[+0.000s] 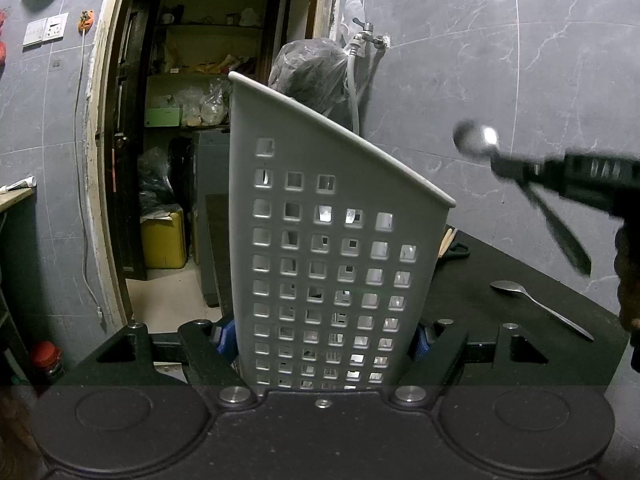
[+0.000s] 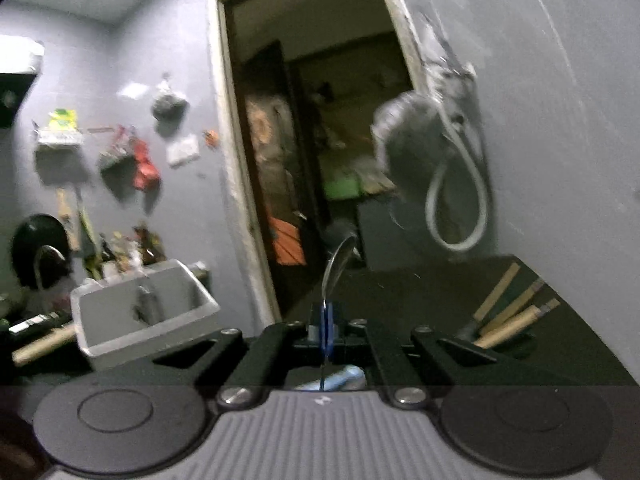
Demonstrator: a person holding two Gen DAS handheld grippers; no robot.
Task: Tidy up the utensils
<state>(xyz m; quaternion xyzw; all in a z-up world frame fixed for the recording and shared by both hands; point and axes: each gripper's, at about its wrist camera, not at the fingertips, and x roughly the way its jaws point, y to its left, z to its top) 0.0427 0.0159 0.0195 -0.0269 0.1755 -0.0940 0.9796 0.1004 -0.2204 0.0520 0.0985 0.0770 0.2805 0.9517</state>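
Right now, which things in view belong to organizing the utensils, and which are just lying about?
Part of the job:
- white perforated utensil holder, clamped in the left gripper
- spoon pinched in the right gripper
- second spoon lying on the black table
- wooden-handled utensils

Just lying about:
- wall tap with hose
- yellow container
- red-lidded jar
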